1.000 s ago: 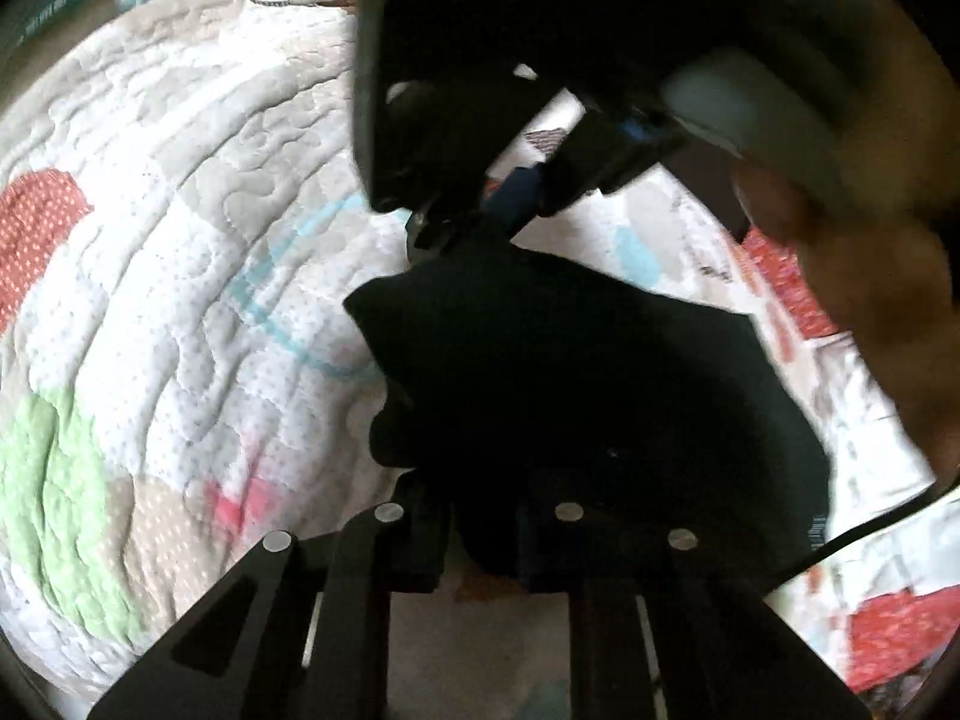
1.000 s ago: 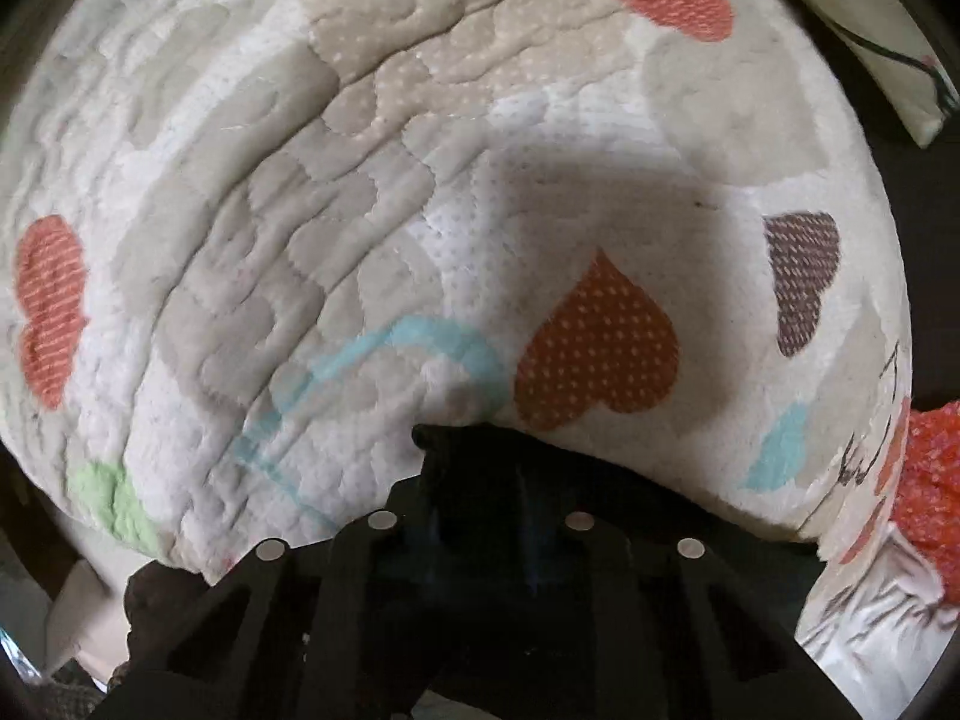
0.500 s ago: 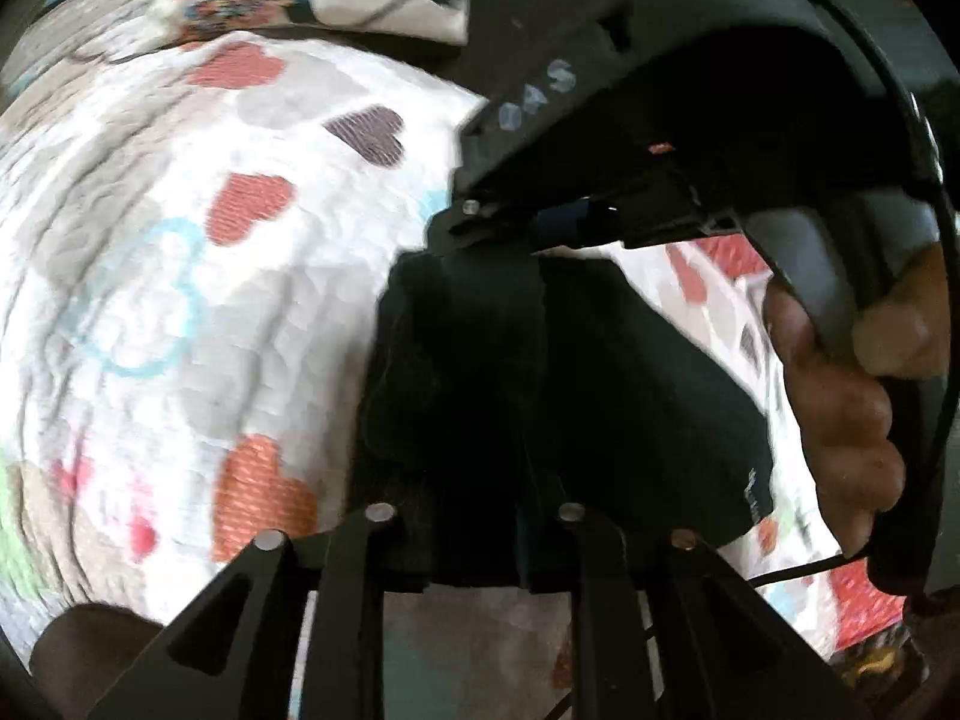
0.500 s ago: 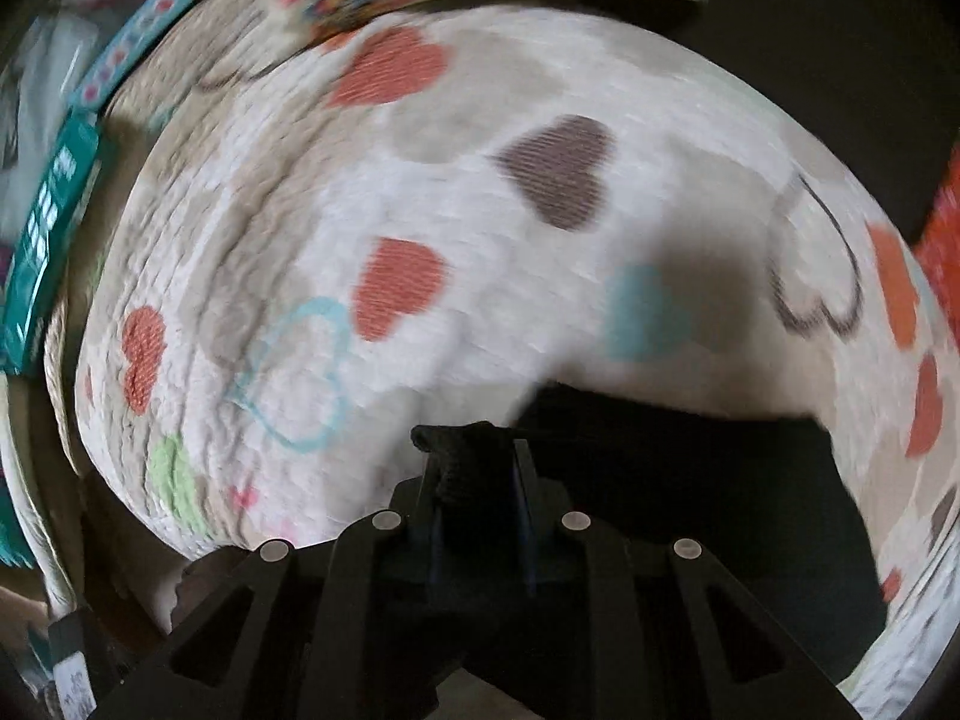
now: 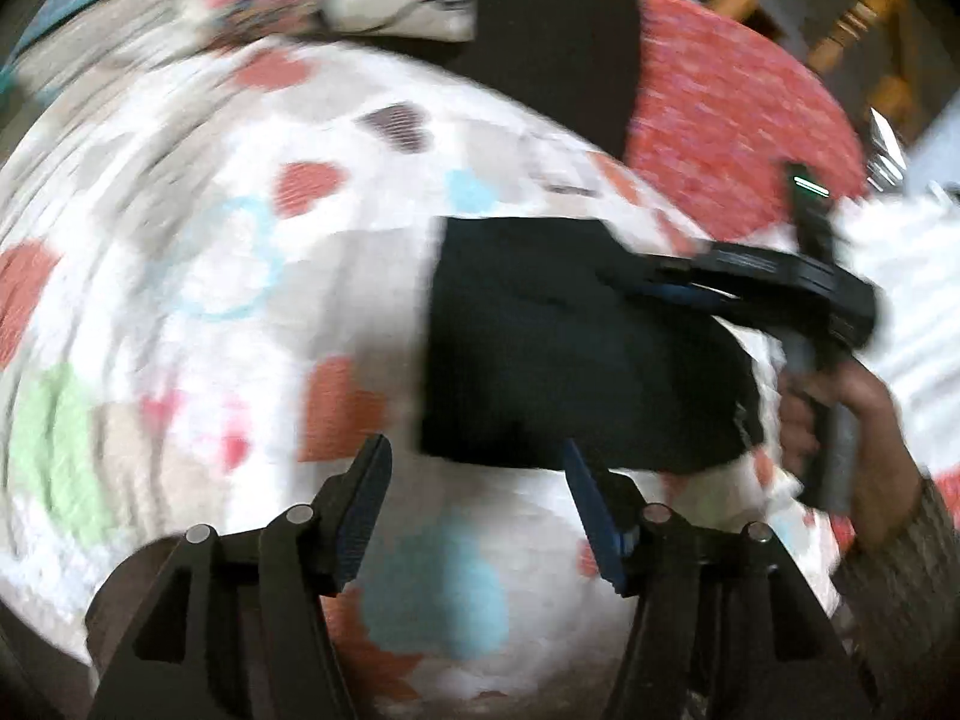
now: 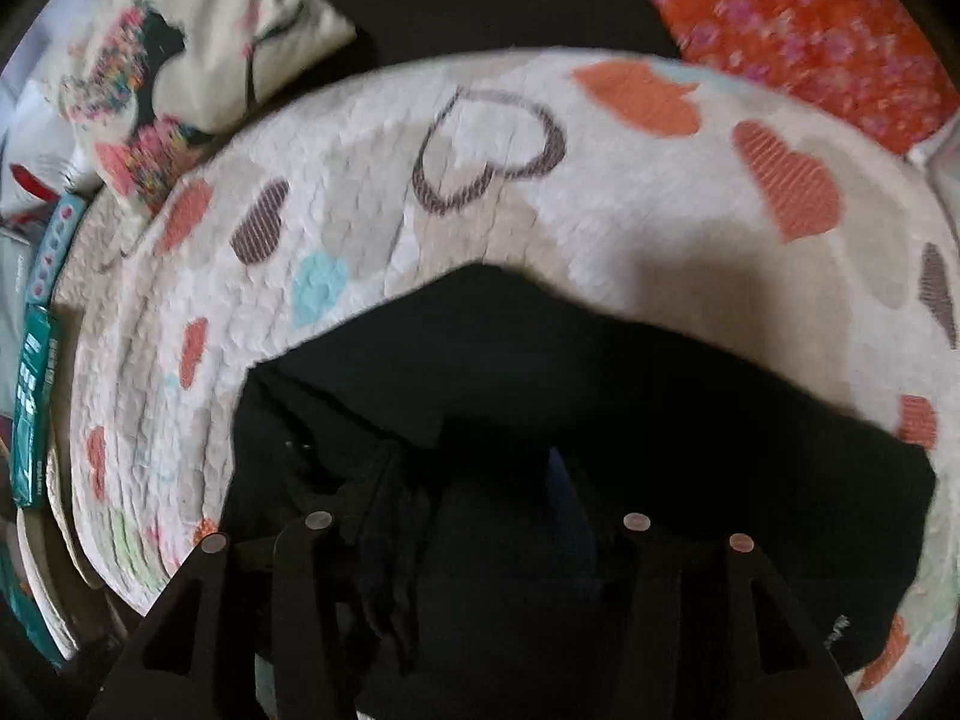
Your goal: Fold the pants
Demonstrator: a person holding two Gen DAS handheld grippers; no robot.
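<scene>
The black pants (image 5: 570, 348) lie folded in a flat rectangle on the heart-patterned quilt (image 5: 240, 276). My left gripper (image 5: 471, 462) hovers just short of their near edge; its jaws are opening and nothing is between the blue pads (image 5: 585, 492). A hand (image 5: 834, 414) holds my right gripper (image 5: 636, 285), which reaches over the fold's far right corner. In the right wrist view the right gripper (image 6: 474, 468) stands over the pants (image 6: 630, 372). Its jaws are opening, with dark cloth beneath and between them but not pinched.
A floral pillow (image 6: 180, 60) lies at the quilt's far left corner. A red-orange patterned cushion (image 5: 738, 120) lies far right, with a dark cloth (image 5: 552, 48) beside it. Teal boxes (image 6: 36, 396) line the left edge. Wooden furniture (image 5: 840, 18) stands beyond.
Both grippers have let go of the pants and spread their jaws. The left one drew back off the cloth. The right one swung across, and the pants now lie flat.
</scene>
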